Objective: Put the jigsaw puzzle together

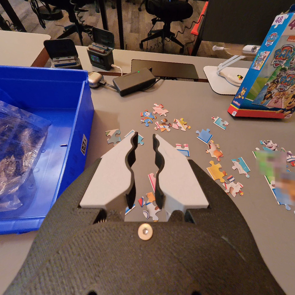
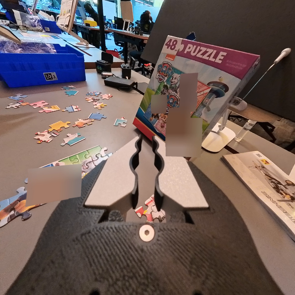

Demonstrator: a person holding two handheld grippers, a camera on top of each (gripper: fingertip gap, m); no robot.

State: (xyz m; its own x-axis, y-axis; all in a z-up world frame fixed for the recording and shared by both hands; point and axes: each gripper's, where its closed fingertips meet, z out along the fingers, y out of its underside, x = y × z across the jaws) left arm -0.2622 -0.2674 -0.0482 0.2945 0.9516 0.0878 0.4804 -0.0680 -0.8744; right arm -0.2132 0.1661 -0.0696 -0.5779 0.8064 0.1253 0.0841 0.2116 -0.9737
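Note:
My left gripper (image 1: 145,135) is open and empty, low over the grey table (image 1: 183,99). Bare table shows between its fingers. A teal puzzle piece (image 1: 140,139) lies just beside its left fingertip, and another piece (image 1: 150,206) lies on the table beneath the fingers. Several loose pieces (image 1: 161,118) lie ahead. My right gripper (image 2: 147,138) is open and empty, pointing at the lower edge of the upright puzzle box (image 2: 215,79). A red and white piece (image 2: 150,210) lies on the table beneath its fingers. A partly joined puzzle (image 2: 79,157) lies to its left.
A blue bin (image 1: 76,111) with plastic bags stands at the left. The puzzle box (image 1: 271,79) leans at the far right on a white stand (image 2: 218,140). A black power brick (image 1: 134,81) and chargers lie at the back. A booklet (image 2: 263,180) lies at the right. My hands' fingertips stand some 45 cm from each other. The partly joined puzzle (image 2: 79,157) lies some 20 cm from my right tips, 35 cm from my left tips.

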